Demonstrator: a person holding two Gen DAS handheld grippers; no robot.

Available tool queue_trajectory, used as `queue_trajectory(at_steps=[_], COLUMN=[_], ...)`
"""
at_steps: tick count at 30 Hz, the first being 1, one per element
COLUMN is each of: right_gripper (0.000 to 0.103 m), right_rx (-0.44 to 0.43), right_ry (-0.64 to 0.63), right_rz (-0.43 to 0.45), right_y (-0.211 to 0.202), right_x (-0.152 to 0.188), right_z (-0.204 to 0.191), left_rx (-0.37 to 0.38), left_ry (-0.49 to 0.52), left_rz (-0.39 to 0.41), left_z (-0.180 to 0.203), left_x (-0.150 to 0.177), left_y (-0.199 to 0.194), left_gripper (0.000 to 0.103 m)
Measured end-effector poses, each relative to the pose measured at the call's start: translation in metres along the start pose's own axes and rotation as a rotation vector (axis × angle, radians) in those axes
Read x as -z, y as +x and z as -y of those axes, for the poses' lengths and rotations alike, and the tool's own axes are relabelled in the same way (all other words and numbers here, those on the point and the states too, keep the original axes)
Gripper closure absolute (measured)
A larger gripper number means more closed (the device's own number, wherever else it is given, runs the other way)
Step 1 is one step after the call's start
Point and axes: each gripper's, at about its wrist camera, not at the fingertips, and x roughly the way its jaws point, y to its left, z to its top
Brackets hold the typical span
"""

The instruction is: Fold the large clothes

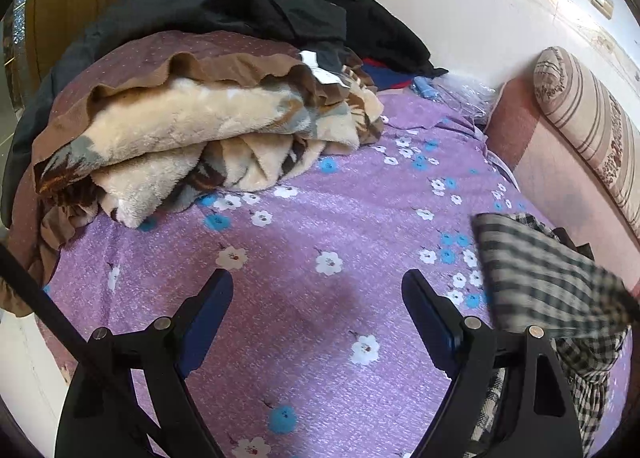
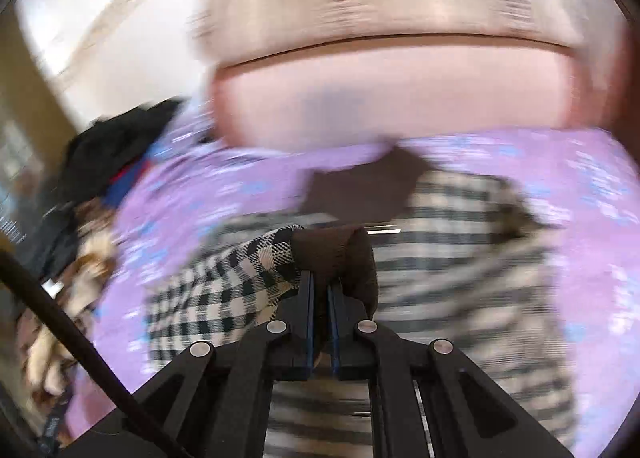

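Note:
A black-and-white checked garment lies at the right of the purple flowered bed sheet, its raised edge blurred. My left gripper is open and empty above the sheet, left of the garment. In the right wrist view my right gripper is shut on the checked garment at a brown-lined edge and holds it lifted. That view is motion-blurred.
A folded beige and brown fleece blanket lies at the back left of the bed, with dark clothes piled behind it. A pink headboard and a striped bolster line the right side.

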Motion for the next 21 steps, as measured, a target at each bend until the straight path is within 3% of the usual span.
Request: queue_trajectory(at_steps=[4,6,9,16,18,21], right_gripper=[0.096,0.096,0.08,0.052,0.043,0.04], right_rx=[0.232,0.302,0.361,0.359,0.312,0.241], right_ry=[0.066,0.097,0.153,0.181,0.205,0.251], right_rz=[0.011,-0.013,-0.08,-0.026,-0.036,-0.06], right_y=[0.0,0.01,0.031,-0.002,-0.019,-0.04], right_x=[-0.002,-0.001,0.004,0.012,0.024,0.054], right_z=[0.085,0.11,0.139,0.163,0.175,0.196], left_rx=[0.02,0.029,0.043,0.134,0.176,0.21], left_ry=[0.034,0.068,0.133,0.246,0.252,0.278], left_rz=[-0.016,-0.024,-0.042,-0.143,-0.194,-0.241], left_z=[0.014,0.024,0.042,0.068,0.071,0.074], left_x=[0.004,0.007,0.015,0.035,0.041,0.05], left_y=[0.003,0.004,0.006,0.014,0.019,0.022], left_gripper=[0.018,0.018,0.018,0.018,0.018,0.018])
